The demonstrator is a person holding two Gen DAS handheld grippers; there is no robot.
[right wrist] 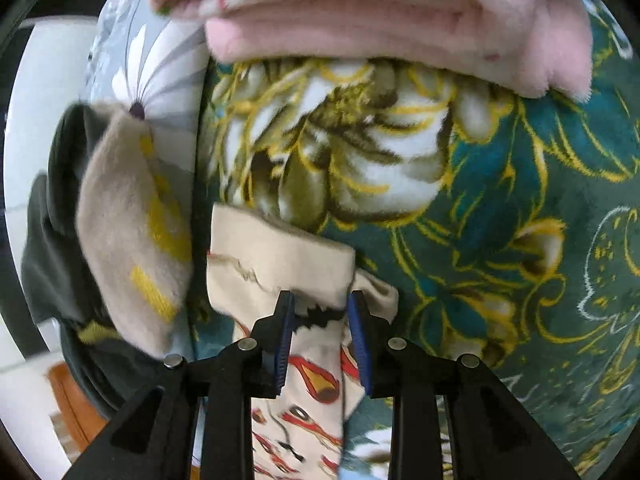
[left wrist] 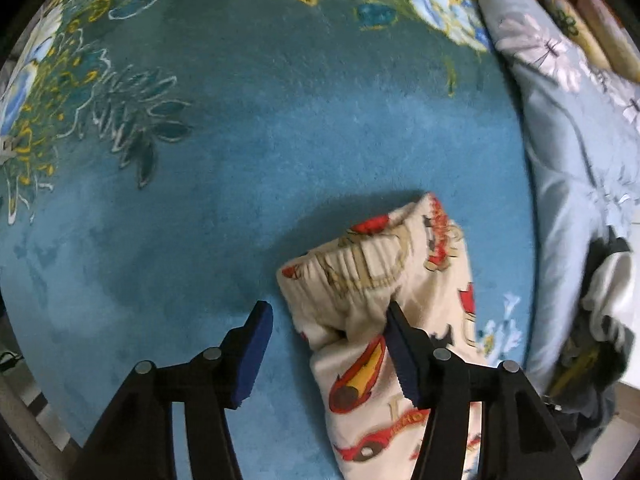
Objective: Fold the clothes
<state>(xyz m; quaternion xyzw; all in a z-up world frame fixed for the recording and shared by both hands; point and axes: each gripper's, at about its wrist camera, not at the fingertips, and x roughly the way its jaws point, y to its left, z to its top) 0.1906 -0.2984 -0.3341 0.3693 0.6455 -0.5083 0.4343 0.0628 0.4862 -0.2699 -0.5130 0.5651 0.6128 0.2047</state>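
Observation:
Cream children's trousers with red car prints [left wrist: 380, 280] lie on a teal flowered blanket [left wrist: 280, 120]. In the left wrist view their elastic waistband end sits between and just ahead of my left gripper's [left wrist: 328, 316] fingers, which are wide open; the right finger [left wrist: 400, 344] touches the cloth. In the right wrist view my right gripper [right wrist: 322, 312] is shut on the trousers' cuff end [right wrist: 280, 256], the cloth bunched between the blue pads.
A folded pink garment [right wrist: 380, 20] lies on the blanket ahead of the right gripper. A beige garment with yellow marks [right wrist: 132, 232] and dark clothes [right wrist: 52, 248] lie to its left. A pale blue flowered quilt [left wrist: 568, 140] borders the blanket on the right.

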